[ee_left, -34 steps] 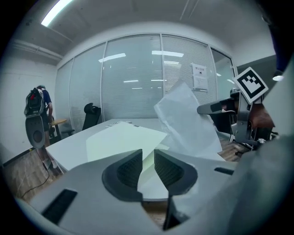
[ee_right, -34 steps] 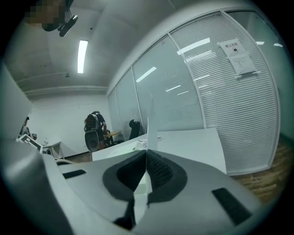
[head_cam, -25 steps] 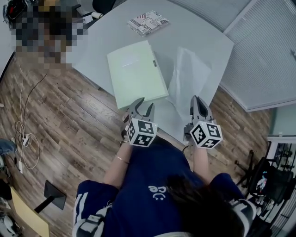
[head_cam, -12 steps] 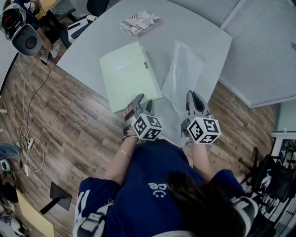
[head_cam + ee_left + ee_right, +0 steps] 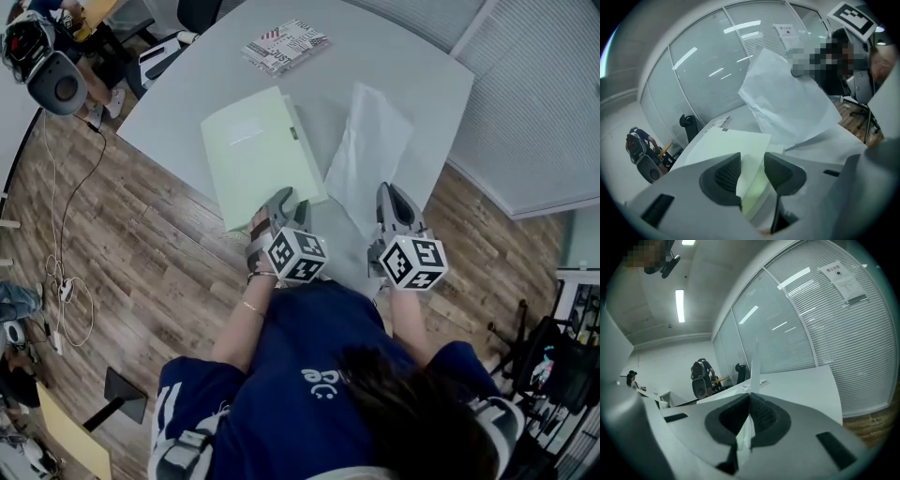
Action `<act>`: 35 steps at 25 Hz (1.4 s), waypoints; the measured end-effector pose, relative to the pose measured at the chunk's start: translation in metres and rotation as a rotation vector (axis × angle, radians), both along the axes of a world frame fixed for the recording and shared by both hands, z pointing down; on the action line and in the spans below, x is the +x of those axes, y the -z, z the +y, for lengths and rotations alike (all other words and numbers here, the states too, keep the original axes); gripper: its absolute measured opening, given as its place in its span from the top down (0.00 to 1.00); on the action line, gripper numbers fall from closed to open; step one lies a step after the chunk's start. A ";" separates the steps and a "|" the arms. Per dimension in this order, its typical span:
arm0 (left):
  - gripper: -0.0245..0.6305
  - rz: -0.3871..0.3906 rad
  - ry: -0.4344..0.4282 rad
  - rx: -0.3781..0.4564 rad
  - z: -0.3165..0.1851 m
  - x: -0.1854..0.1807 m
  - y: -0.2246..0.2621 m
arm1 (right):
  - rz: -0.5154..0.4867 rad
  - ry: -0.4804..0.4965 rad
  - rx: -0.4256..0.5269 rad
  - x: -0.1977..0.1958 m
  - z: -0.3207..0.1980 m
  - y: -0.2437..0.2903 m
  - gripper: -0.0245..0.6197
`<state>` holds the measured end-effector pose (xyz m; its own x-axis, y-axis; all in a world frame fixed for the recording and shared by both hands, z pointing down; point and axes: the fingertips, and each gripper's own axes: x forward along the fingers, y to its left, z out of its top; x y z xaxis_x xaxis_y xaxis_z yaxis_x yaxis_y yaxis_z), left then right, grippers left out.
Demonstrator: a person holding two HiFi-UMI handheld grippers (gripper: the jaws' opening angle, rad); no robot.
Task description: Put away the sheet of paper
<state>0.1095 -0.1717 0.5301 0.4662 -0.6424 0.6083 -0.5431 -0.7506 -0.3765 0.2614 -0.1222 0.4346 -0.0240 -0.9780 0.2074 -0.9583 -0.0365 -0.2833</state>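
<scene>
A white sheet of paper [image 5: 371, 150] lies on the grey table [image 5: 206, 84], its near end lifted. My right gripper [image 5: 390, 194] is shut on that near edge; in the right gripper view the sheet [image 5: 754, 364] rises edge-on out of the closed jaws [image 5: 750, 404]. A pale green folder [image 5: 255, 155] lies to the left of the sheet. My left gripper [image 5: 291, 202] is at the folder's near corner. Its jaws have just been closing slightly but still stand apart, with the edge of the folder's cover [image 5: 750, 164] loose between them [image 5: 752, 172]. The sheet [image 5: 787, 105] hangs curled to its right.
A printed booklet [image 5: 284, 44] lies at the table's far side. The table's near edge runs just in front of both grippers, with wood floor below. A backpack and chair [image 5: 47, 70] stand at the far left. A glass wall with blinds [image 5: 534, 103] borders the right.
Both grippers have moved forward toward the table. The left one has rolled and come onto the folder's near corner, its cover edge now between the jaws. The right one still grips the sheet.
</scene>
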 end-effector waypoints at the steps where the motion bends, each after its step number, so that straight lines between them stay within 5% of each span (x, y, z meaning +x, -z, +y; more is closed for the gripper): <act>1: 0.72 0.007 0.004 0.005 0.000 0.000 0.003 | 0.000 0.003 -0.001 0.001 -0.001 -0.001 0.95; 8: 0.83 0.236 0.134 0.078 -0.008 -0.018 0.060 | -0.008 0.025 0.013 -0.004 -0.015 0.005 0.95; 18: 0.93 0.524 0.437 0.196 -0.020 -0.106 0.128 | 0.051 0.113 0.030 -0.030 -0.039 0.023 0.95; 24: 0.95 0.606 0.606 0.228 -0.015 -0.163 0.132 | 0.042 0.157 0.054 -0.052 -0.048 0.038 0.95; 35: 0.95 0.642 0.849 0.252 -0.012 -0.249 0.114 | -0.003 0.352 0.089 -0.122 -0.072 0.074 0.95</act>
